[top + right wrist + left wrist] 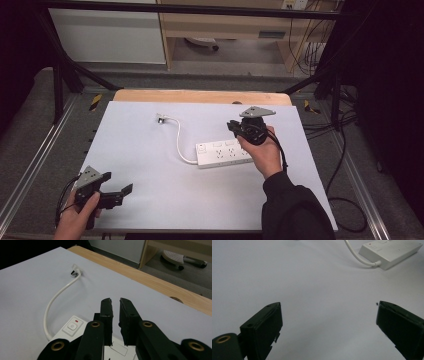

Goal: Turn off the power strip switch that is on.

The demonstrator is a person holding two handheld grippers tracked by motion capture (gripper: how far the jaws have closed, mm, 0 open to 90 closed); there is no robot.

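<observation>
White plastic power strip point(224, 153) with a row of sockets and a switch at its left end lies flat on the white-covered desk point(150, 165), right of centre. Its white round cable point(178, 140) curves off toward the far edge and ends in a white plug point(161, 118) lying there. The right hand-held gripper point(233, 126), held in a hand point(265, 152), sits over the strip's far right part, jaws nearly pressed together with a thin gap, pinching nothing. The left hand-held gripper point(119, 186) rests near the desk's near left corner, jaws spread wide and empty.
</observation>
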